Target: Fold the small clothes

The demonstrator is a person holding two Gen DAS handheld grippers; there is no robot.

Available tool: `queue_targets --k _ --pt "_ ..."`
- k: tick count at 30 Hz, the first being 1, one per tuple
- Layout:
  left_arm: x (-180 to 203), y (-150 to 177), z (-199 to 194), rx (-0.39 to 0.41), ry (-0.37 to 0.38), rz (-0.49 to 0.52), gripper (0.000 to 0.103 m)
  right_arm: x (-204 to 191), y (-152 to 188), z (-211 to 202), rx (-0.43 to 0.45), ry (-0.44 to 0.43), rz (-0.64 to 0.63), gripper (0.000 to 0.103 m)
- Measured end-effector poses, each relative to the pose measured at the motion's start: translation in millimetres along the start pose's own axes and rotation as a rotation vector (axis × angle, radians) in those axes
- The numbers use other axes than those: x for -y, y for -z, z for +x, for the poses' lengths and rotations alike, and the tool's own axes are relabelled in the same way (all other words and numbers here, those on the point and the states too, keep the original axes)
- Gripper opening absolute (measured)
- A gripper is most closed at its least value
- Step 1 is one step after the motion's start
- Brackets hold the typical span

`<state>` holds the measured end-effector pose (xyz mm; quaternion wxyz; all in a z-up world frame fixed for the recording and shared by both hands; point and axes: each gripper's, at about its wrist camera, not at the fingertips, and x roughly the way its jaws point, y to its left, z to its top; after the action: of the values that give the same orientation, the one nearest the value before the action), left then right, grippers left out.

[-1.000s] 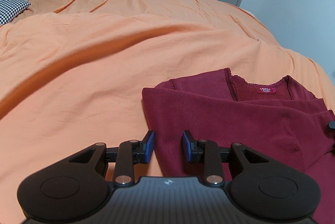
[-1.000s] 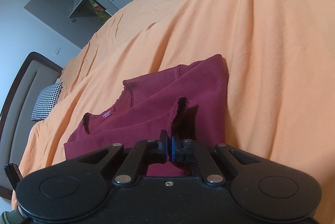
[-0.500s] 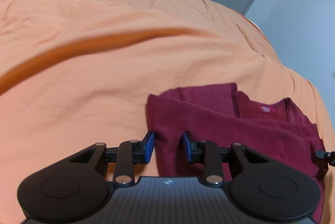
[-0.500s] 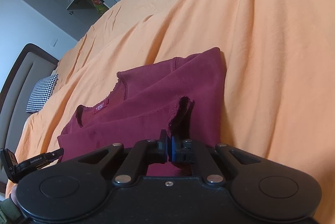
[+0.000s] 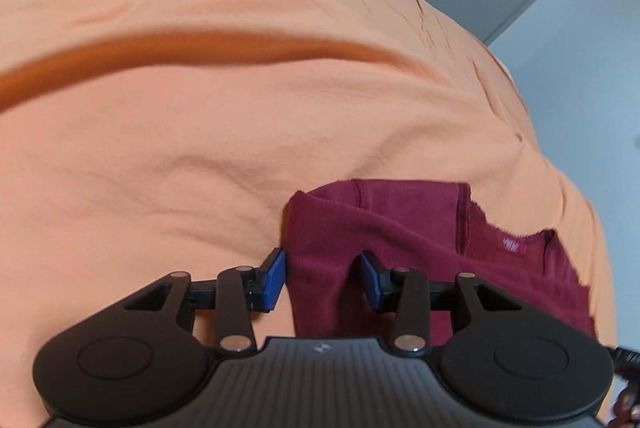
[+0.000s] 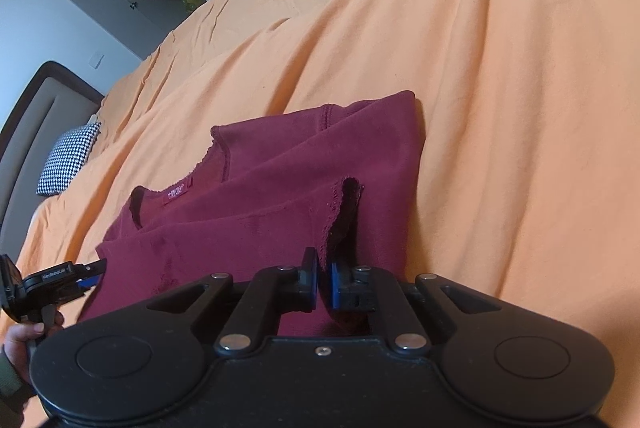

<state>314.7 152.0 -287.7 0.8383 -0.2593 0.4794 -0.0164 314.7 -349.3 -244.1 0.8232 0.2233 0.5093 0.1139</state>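
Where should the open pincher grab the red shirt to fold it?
Judging by its pose, the left gripper should pinch the maroon shirt at its near left edge, coming in low from the front. That folded edge already stands between the open jaws, while the right gripper pinches the lacy hem opposite.

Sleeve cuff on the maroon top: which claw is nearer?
Right. The right claw is shut on the sleeve cuff. The left claw is open around the maroon top at its opposite side edge.
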Motion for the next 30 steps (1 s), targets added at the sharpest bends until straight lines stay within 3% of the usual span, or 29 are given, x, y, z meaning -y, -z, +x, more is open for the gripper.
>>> queue_targets --k 2,6,10,13,15,19,21,24,26,27,30 --pt "-1 -3 -2 -0.003 0.017 0.0 0.041 0 -1 -1 -0.002 -0.005 0.002 0.006" --pt "-5 -4 -14 0.031 0.044 0.01 0.01 4 0 -5 0.006 -0.025 0.019 0.004" --pt "-1 -9 -33 0.087 0.055 0.036 0.005 9 1 -9 0.017 -0.037 0.039 0.003" --pt "2 -17 -46 0.13 0.075 0.037 0.005 11 -3 -21 0.06 -0.091 0.073 0.002" --pt "5 -21 -40 0.127 0.036 0.063 0.005 12 -9 -27 0.084 -0.12 0.088 0.002" --pt "15 -19 -3 0.046 -0.068 0.156 0.005 17 -16 -25 0.122 -0.056 0.083 0.002" --pt "20 -15 5 0.025 -0.099 0.192 0.006 18 -14 -11 0.07 -0.011 0.046 0.002" --pt "14 -14 -19 0.041 -0.051 0.147 0.016 15 -8 1 -0.007 0.012 0.037 0.008" --pt "6 -5 -37 0.036 -0.024 0.126 0.031 13 -5 -9 0.019 -0.029 0.049 0.025" --pt "0 2 -45 0.025 -0.008 0.107 0.037 12 -3 -16 0.032 -0.05 0.059 0.029" --pt "-12 25 -54 -0.043 0.048 0.06 0.038 14 6 -33 0.042 -0.081 0.063 0.034"
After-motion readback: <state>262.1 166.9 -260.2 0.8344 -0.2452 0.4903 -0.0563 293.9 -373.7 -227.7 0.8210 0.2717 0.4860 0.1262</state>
